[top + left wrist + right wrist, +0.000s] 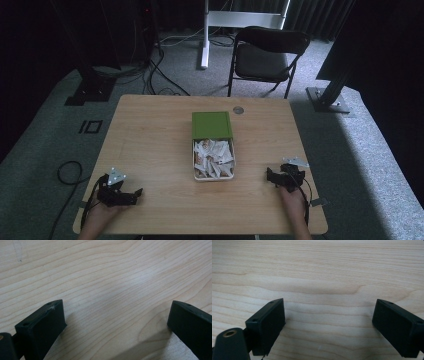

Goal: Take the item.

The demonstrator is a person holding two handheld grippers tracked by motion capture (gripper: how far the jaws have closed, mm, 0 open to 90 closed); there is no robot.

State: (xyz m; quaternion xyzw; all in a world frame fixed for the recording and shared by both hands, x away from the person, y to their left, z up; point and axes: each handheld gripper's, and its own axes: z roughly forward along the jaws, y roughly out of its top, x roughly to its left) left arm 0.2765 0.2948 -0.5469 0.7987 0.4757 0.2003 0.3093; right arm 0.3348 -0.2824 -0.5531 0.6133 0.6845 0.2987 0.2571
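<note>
While the wooden table (pixel 150 130) takes up the middle of the high view, a black folding chair (pixel 265 55) stands on the grey carpet beyond its far edge, toward one o'clock from the table's centre. Just right of that centre sits a box (pixel 213 172), long side running from twelve to six o'clock, its green lid (pixel 212 125) slid back over the far half so that the near half lies uncovered. That uncovered half holds a heap of small white packets (pixel 214 157). A small round grey fitting (pixel 238 110) is set in the tabletop just past the lid, at one o'clock from it.

The left gripper (pixel 134 196) lies low on the table at about eight o'clock from the box, well apart from it, held in a hand (pixel 100 217) at the near edge. In the left gripper view its jaws stand wide apart with only bare wood between them. The right gripper (pixel 270 176) lies at about four o'clock from the box, near but not touching it. In the right gripper view its jaws likewise gape wide over bare wood, gripping nothing.
</note>
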